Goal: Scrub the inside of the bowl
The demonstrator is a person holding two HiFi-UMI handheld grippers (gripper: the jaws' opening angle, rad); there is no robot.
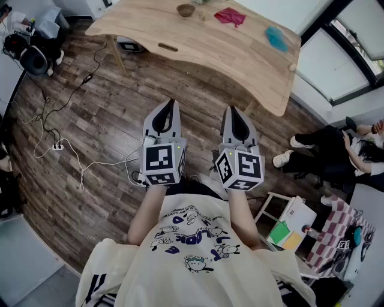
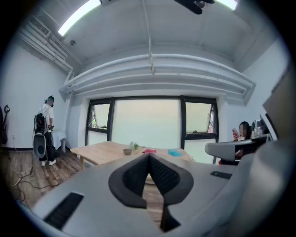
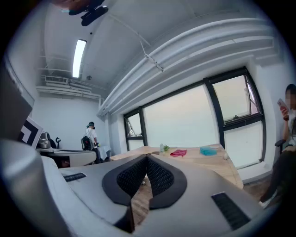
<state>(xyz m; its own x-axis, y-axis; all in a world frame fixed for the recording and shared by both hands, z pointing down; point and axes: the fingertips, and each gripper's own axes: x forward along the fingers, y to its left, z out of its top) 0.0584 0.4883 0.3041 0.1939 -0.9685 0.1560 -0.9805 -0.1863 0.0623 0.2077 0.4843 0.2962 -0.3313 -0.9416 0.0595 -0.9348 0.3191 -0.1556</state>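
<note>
While the person stands back on the plank floor [image 1: 90, 150], well apart from the wooden table [image 1: 198, 48], both tools are held out in front at about waist height, side by side and pointing toward it. Left gripper [image 1: 172, 104]: jaws pressed together at the tips, nothing between the pads; its own view shows them meeting in a point. Right gripper [image 1: 231, 110]: likewise closed tip to tip and empty. The bowl [image 1: 185, 9], small and brownish, sits on the far side of the table near its back edge, untouched. To its right lie a red cloth [image 1: 230, 16] and, further right toward the table's end, a blue item [image 1: 276, 38], probably a sponge or rag, though it is too small to tell which. Judgement: scrubbing has not begun; this is the approach step. The next move calls for closing the gap to the table, then spreading both sets of jaws, most likely one to take up a scrubbing piece (the blue item seems the likelier choice) and the other to steady the bowl by its rim before working the inside.
</note>
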